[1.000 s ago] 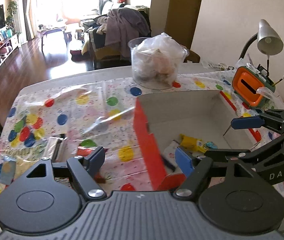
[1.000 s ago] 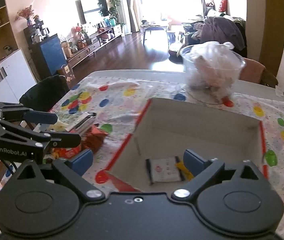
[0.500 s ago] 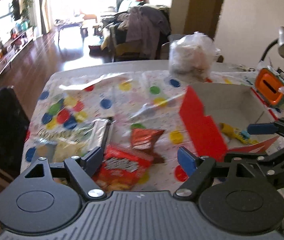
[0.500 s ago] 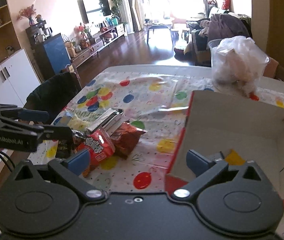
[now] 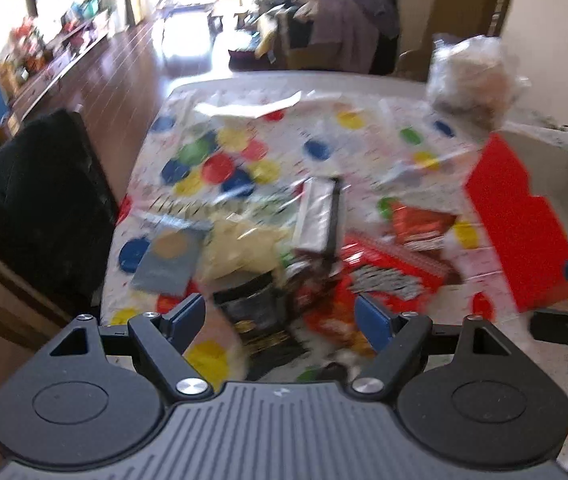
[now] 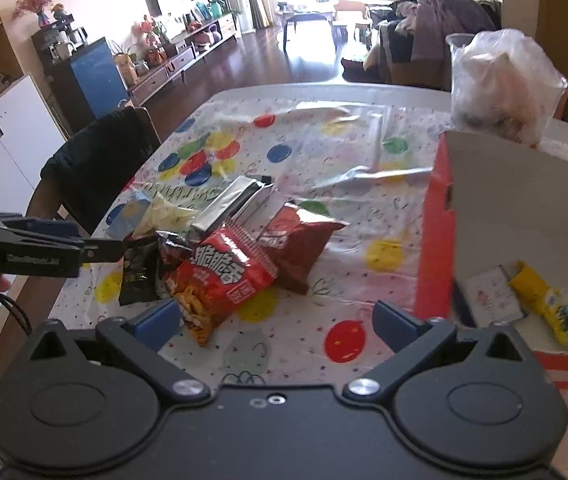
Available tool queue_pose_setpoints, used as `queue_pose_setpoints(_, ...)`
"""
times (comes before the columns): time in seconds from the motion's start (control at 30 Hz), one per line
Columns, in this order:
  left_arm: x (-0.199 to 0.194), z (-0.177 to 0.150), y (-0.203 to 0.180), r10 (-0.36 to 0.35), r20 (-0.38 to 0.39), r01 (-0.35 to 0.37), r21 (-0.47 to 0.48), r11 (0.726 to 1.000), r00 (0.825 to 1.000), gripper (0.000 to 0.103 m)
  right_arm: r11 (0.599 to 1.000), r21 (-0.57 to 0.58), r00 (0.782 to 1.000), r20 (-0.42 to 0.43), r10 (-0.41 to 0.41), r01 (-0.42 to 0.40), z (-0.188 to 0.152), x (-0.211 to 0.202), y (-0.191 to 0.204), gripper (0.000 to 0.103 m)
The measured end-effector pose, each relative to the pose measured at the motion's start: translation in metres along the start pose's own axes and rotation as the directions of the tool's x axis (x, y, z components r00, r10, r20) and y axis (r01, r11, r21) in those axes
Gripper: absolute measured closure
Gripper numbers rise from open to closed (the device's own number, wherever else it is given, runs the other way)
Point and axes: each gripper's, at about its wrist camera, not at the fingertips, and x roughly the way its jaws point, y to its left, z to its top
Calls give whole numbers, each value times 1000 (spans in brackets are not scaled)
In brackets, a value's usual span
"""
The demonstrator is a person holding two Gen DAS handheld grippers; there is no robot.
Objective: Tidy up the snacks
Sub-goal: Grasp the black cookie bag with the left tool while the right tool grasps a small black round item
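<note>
Left tool (image 5: pixel 284 318) shifted from box (image 5: pixel 520 232), over snacks (image 5: pixel 368 280)

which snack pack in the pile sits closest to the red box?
The dark red crinkled bag, at the box-side edge of the pile. The bright red bag, silver pack and black packet all lie farther from the red box.

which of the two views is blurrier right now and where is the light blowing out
Left wrist view: smeared by motion blur, so the snack packets and the red box lose their edges, and the windows at top are blown white. Right wrist view: sharp, print on the red snack bag legible; window glare at top centre; fisheye bends the room edges.
</note>
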Motion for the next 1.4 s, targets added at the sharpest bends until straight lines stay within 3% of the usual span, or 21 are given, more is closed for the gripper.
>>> queue_pose_setpoints(0.23, 40, -3, 27, 10, -113, -14, -35, 999, 994, 21, 992, -110, 997, -64, 54, -61, -4, 25, 40, 2)
queue_pose_setpoints(0.47, 69, 2, 33, 12, -193, -24, -59, 998, 981, 21, 949, -252, 975, -163, 152, -190, -7, 58, 82, 7)
queue_pose_setpoints(0.7, 81, 7, 29, 14, -214, -21, -28, 999, 977, 21, 912, -292, 941, -260, 215, -289, -6, 92, 108, 24)
queue_pose_setpoints(1.0, 96, 9, 30, -18, -249, 8, -41, 999, 968, 21, 927, -277, 938, -304, 168, -255, -4, 124, 107, 47)
queue_pose_setpoints(1.23, 102, 10, 29, -13, -246, 5, -32, 999, 969, 21, 891, -414, 959, -272, 75, -188, -13, 127, 124, 58)
queue_pose_setpoints(1.33, 101, 9, 27, -2, -235, -2, -18, 1000, 972, 25, 863, -482, 969, -245, 36, -154, -20, 126, 133, 62)
queue_pose_setpoints(1.4, 100, 9, 27, 11, -226, -13, -7, 1000, 974, 34, 857, -492, 970, -239, 34, -152, -21, 123, 136, 67)
